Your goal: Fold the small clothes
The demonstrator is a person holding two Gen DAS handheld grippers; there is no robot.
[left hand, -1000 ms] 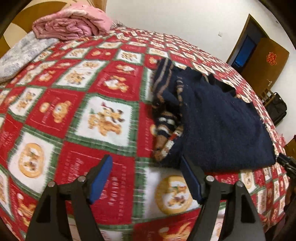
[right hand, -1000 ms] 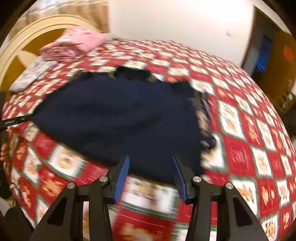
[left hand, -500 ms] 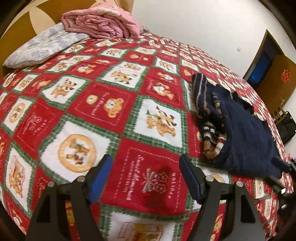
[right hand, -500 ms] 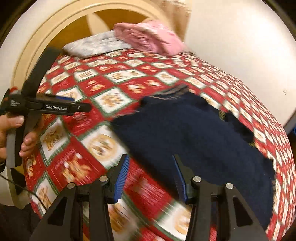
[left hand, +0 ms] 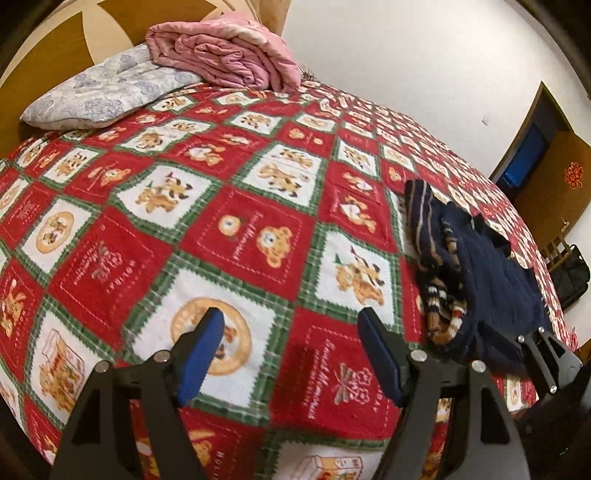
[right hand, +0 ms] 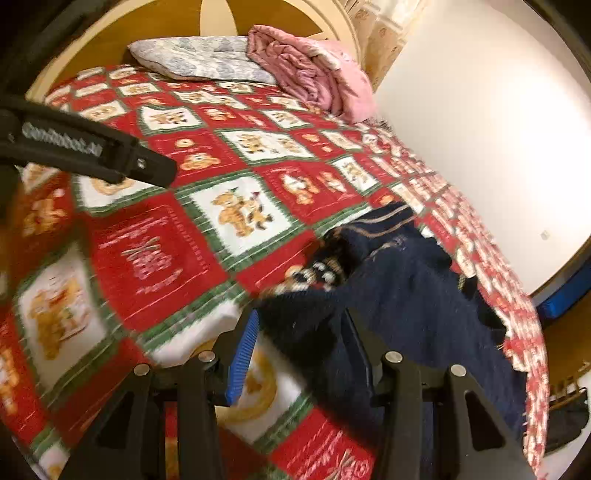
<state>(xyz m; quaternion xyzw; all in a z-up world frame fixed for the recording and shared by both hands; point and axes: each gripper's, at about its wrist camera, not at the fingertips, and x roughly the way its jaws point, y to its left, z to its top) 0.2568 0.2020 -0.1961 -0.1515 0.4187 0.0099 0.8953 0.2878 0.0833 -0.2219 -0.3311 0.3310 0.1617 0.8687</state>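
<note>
A dark navy knitted sweater (left hand: 491,280) with striped, patterned sleeves lies partly folded on the red, green and white bear-print bedspread (left hand: 240,236). My left gripper (left hand: 291,343) is open and empty, well to the left of the sweater over bare bedspread. My right gripper (right hand: 303,332) is open, with its jaws on either side of the sweater's (right hand: 406,310) near edge, and it shows at the right of the left wrist view (left hand: 535,350). The right wrist view is blurred.
A grey floral pillow (left hand: 107,92) and a folded pink quilt (left hand: 221,55) lie by the wooden headboard (right hand: 166,22). A white wall and a brown door (left hand: 554,177) stand beyond the bed. A dark bag (left hand: 570,273) sits on the floor at the right.
Both grippers have swung left toward the headboard side. The sweater has shifted to the right in both views. My right gripper now straddles the sweater's near edge.
</note>
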